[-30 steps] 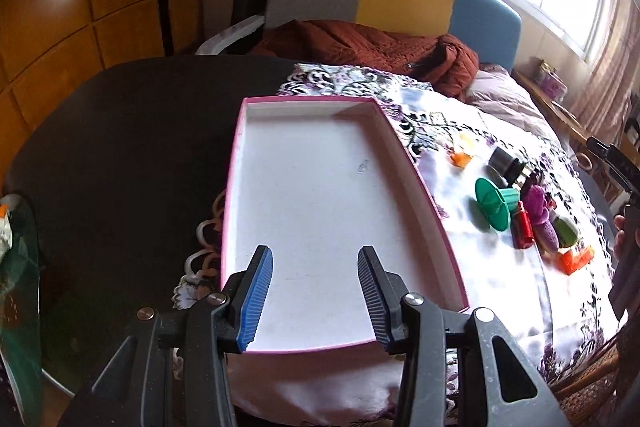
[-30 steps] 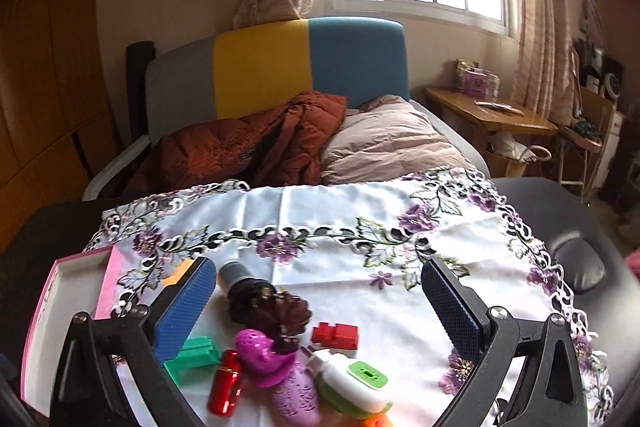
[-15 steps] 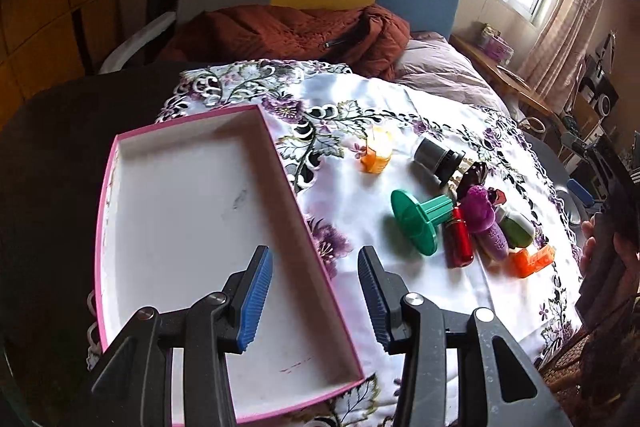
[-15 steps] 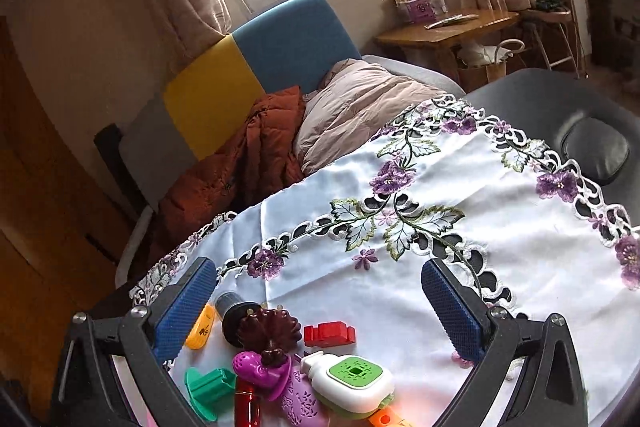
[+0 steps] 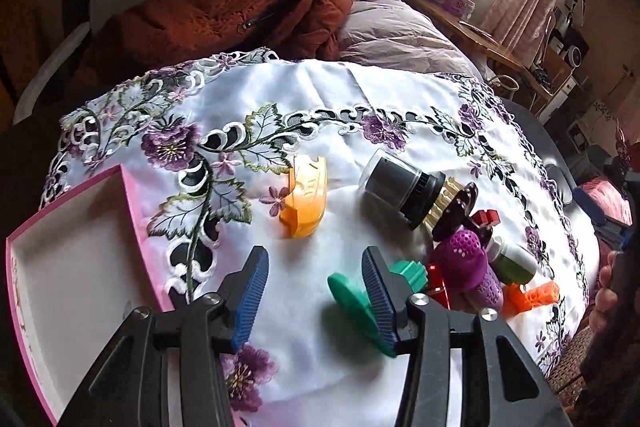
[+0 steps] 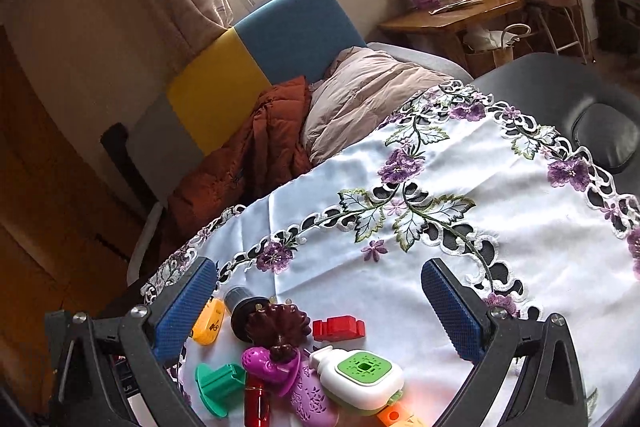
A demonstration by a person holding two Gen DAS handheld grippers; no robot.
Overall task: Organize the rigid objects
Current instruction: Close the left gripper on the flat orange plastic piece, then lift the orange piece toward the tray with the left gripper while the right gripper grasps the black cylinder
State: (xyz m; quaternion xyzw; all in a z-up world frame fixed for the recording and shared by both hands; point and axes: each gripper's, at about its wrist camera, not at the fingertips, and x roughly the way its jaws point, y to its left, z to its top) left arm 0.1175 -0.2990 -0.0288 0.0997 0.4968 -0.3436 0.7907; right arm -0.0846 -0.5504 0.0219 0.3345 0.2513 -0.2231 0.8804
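The worktop (image 5: 328, 99) with its embroidered cloth fills most of both views. At the lower left of the left wrist view you see the pink tray (image 5: 132, 211), empty, with its open side up; I judge it is the place where the objects must go, so it lies apart from the pile. The objects are crowded at the lower right of that view: the black jar (image 5: 400, 187) lies on its side, the orange piece (image 5: 305, 197) lies alone near the frame centre, and the green flanged piece (image 5: 352, 299) lies at the bottom.

Your left claw (image 5: 310, 293) is released, its two blue pads apart with nothing between them. The green flanged piece is just beside its right pad, partly hidden behind it, not inside the gap; the orange piece is above the gap, further forward.

Your right claw (image 6: 320, 307) is also released and wide, above the white bottle (image 6: 360, 375) and the red block (image 6: 338, 327) at the frame bottom.
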